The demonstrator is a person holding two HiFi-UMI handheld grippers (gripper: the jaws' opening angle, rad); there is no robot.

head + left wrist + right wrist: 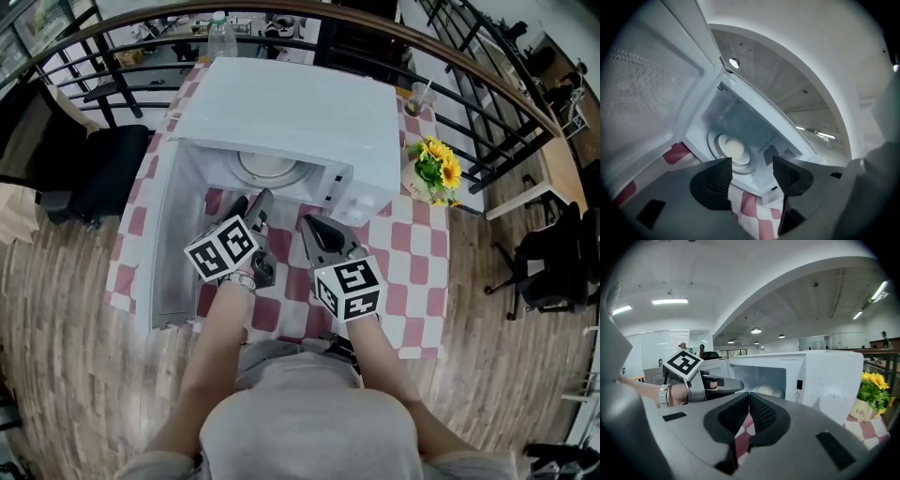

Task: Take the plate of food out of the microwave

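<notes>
The white microwave [281,112] stands on the checked table with its door [164,253] swung open to the left. Inside, a white plate [269,169] rests on the turntable; in the left gripper view the plate [733,149] carries a pale round food. My left gripper [251,204] is just in front of the opening, jaws open [752,164] with nothing between them. My right gripper [314,225] hovers beside it, in front of the control panel, jaws shut [749,397] and empty. The food [769,391] also shows in the right gripper view.
A pot of yellow flowers [434,169] stands right of the microwave, with a cup and straw [419,97] behind it. A water bottle [221,36] sits at the table's far end. A dark chair [103,173] is on the left. The red-checked cloth [412,253] covers the table.
</notes>
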